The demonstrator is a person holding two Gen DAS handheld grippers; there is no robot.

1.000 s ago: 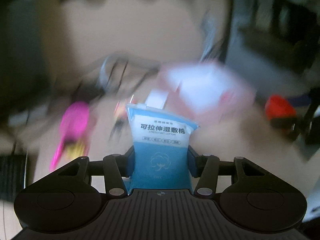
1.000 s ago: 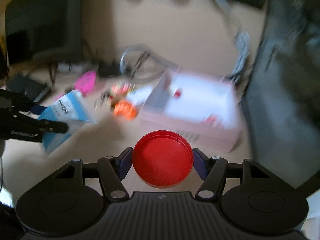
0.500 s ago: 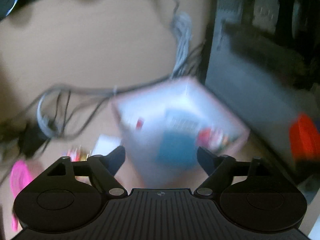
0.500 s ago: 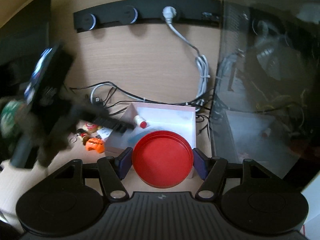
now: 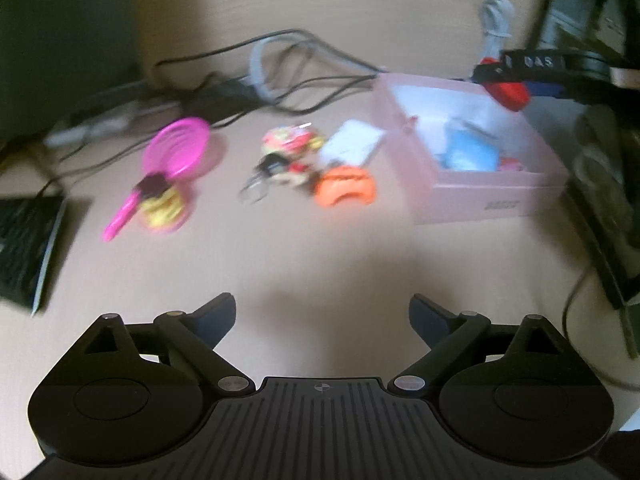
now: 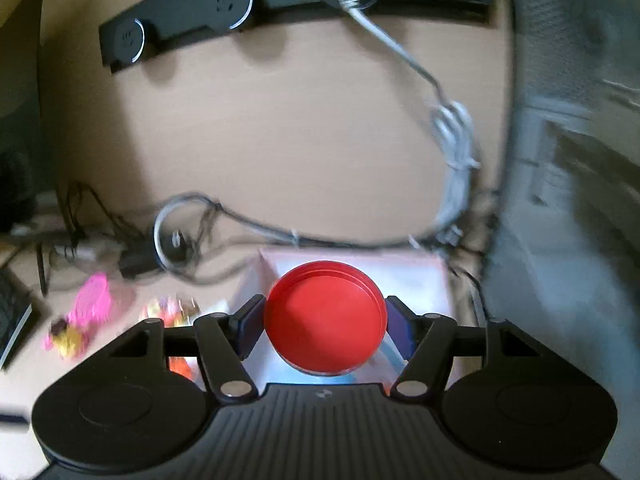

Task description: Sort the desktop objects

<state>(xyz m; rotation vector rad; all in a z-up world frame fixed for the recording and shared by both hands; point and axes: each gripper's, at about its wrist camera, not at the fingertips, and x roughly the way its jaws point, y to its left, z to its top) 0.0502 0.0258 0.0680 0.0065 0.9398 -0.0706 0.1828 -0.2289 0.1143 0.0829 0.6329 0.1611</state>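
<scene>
— Grippers first: how do they stand?

— Left gripper (image 5: 322,316) has its jaws spread wide and opening further, with only bare desk (image 5: 320,248) between them. Right gripper (image 6: 324,320) has the red lid (image 6: 325,322) between its fingers; those jaws are opening too. A sliver of gap shows on either side of the lid, so the pads seem to be off its rim — though the blur makes that hard to swear to.

— Where is the lid, then?

— Hanging over the pink box (image 6: 424,272), hollow side towards the camera. From the left wrist view the same lid (image 5: 508,94) shows above the box's far corner, at the tip of the right gripper (image 5: 520,76).

— And what lies in the box?

— A blue packet (image 5: 468,152) on the white floor of the pink box (image 5: 492,196), with something small and red beside it, too blurred to name.

— What is out on the desk?

— Left of the box, an orange clip-like piece (image 5: 346,188), a white card (image 5: 352,144) just behind it, and a jumble of small colourful trinkets with keys (image 5: 284,156). Further left, a pink round brush (image 5: 168,164) lying across a yellow item. Dark cables (image 5: 280,64) loop along the back, and a keyboard corner (image 5: 24,248) sits at the left edge. On the wall behind, a black socket strip (image 6: 240,4) carries a grey plug and cord (image 6: 452,136).
</scene>
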